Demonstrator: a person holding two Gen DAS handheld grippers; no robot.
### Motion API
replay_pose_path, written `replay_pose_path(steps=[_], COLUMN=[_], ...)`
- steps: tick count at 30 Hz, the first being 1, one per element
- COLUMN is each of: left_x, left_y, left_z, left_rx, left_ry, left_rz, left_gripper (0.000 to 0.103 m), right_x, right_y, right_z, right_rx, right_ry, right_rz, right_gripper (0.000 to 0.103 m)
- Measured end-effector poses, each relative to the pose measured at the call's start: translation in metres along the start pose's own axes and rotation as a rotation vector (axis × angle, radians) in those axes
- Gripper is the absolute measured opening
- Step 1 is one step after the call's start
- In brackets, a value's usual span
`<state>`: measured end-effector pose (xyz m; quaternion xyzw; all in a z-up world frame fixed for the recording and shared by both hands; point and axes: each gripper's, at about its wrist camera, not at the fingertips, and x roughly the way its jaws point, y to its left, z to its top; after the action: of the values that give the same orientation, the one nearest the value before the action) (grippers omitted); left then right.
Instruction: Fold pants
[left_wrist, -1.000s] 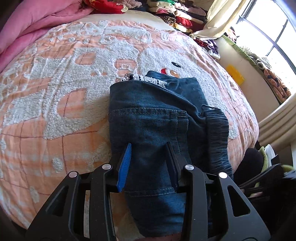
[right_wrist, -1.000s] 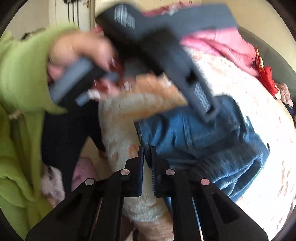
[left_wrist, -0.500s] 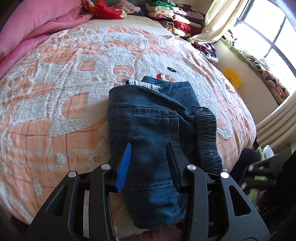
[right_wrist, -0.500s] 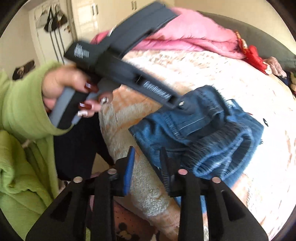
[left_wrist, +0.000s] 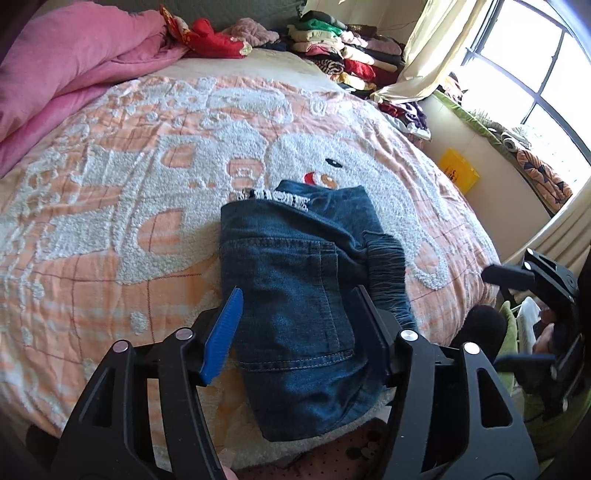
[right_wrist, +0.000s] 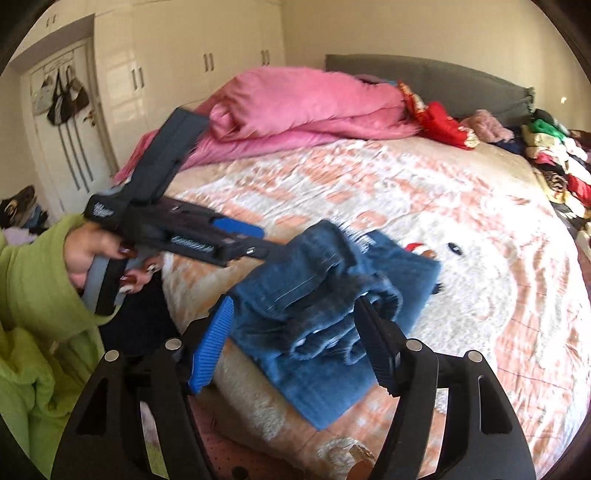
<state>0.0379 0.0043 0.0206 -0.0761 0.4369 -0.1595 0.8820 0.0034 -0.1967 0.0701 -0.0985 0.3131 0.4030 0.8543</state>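
Jeans (left_wrist: 295, 295): folded into a compact bundle on the bedspread (left_wrist: 110, 184).
Left gripper (left_wrist: 295, 314): released, jaws just widened, above the jeans.
Right gripper (right_wrist: 291, 332): released, likewise.
Remaining: apparently nothing.

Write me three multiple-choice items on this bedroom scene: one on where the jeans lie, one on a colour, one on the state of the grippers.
1. Where do the folded jeans lie?
A. on the floor
B. on the orange and white bedspread, near its front edge
C. on the window sill

2. What colour is the bunched quilt at the head of the bed?
A. pink
B. grey
C. yellow

3. How do the jaws of the left gripper and right gripper stand?
A. both open, clear of the jeans
B. both clamped on denim
C. one clamped, one open

Answers: 1 B, bedspread shows around the jeans. 2 A, plainly pink. 3 A, the jaws have just been opening; nothing is pinched.
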Motion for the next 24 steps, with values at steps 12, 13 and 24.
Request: replay_pose_path(steps=[12, 13, 24], left_x=[-0.013, -0.013, 0.003], left_y=[0.0, 0.0, 0.005], left_z=[0.005, 0.005, 0.001], left_rx=[0.005, 0.006, 0.019], left_ry=[-0.048, -0.048, -0.025], left_rz=[0.027, 0.03, 0.063], left_gripper=[0.081, 0.082, 0.084], right_x=[0.0, 0.001, 0.028], right_y=[-0.025, -0.027, -0.059], right_z=[0.002, 0.001, -0.013], right_rx=[0.099, 0.108, 0.239], right_ry=[-0.024, -0.02, 0.077], right_rz=[-0.12, -0.126, -0.203], right_gripper=[0.079, 0.079, 0.079])
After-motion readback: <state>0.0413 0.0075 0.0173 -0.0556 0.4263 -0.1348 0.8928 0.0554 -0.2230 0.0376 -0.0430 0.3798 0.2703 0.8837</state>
